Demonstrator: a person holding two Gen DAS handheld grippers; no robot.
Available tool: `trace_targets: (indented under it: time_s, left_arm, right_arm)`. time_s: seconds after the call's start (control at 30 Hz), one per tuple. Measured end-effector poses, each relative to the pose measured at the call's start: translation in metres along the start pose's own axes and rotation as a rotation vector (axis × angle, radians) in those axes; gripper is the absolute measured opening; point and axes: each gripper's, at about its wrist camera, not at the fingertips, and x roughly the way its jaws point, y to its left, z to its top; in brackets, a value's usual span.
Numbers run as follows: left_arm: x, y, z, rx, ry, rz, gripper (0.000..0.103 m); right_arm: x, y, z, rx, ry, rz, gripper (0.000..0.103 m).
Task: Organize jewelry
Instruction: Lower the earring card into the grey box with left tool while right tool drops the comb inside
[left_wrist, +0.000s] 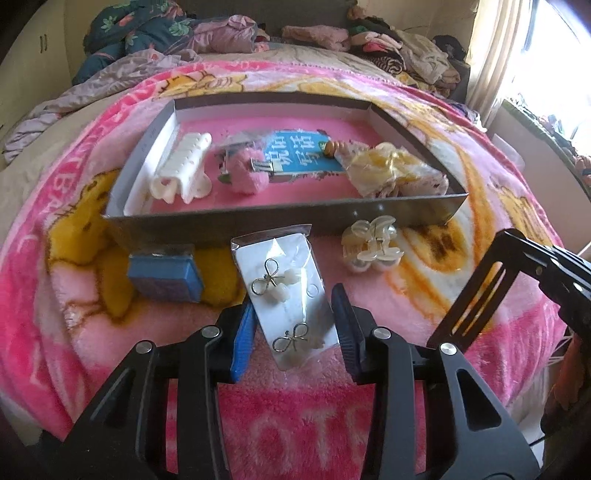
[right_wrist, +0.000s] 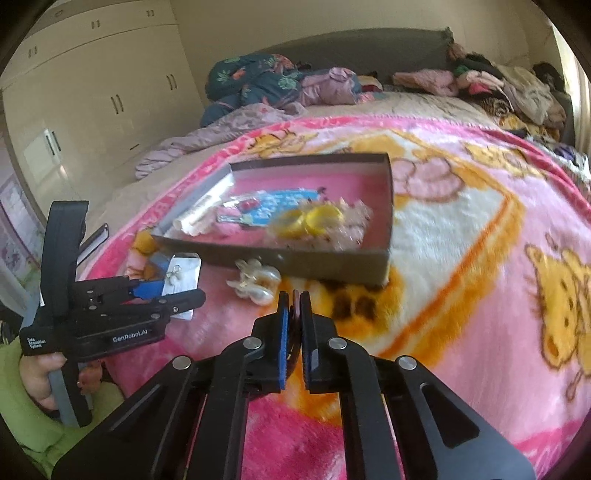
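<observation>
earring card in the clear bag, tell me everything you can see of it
The earring card is a white rectangle sealed in a clear, glossy plastic sleeve. It carries two silver bow-shaped wire earrings with pale bead-like parts, one near the top and one near the bottom. It lies tilted between the blue pads of the left gripper, which press on its long edges. Its far end points toward the grey box, with the pink blanket beneath. Whether it is lifted clear of the blanket cannot be told.

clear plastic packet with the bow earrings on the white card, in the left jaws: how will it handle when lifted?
The clear plastic earring packet on its white card probably stays fairly flat, since the card looks stiff. It likely weighs little. The glossy film may slip between the left gripper jaws, which pinch only its edges.
</observation>
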Motion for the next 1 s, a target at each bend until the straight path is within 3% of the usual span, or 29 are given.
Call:
trace_targets:
  time_s: [0.4,0.73,1.0]
  left_arm:
    - [-0.028,0.016,0.020,-0.034,-0.066,-0.018,0.031]
    - [-0.028,0.028,0.048,-0.033,-0.082,-0.003,0.031]
    - [-0.017,0.033,0.067,-0.035,-0.074,-0.004,0.031]
  right_arm:
    - [-0.014,0.015,0.035,-0.041,-0.079,-0.022,0.006]
    - [-0.015,0.013,0.074,-0.042,-0.156,-0.039,0.006]
    - [0.001,0.000,0.096,-0.025,-0.170,-0.073,0.006]
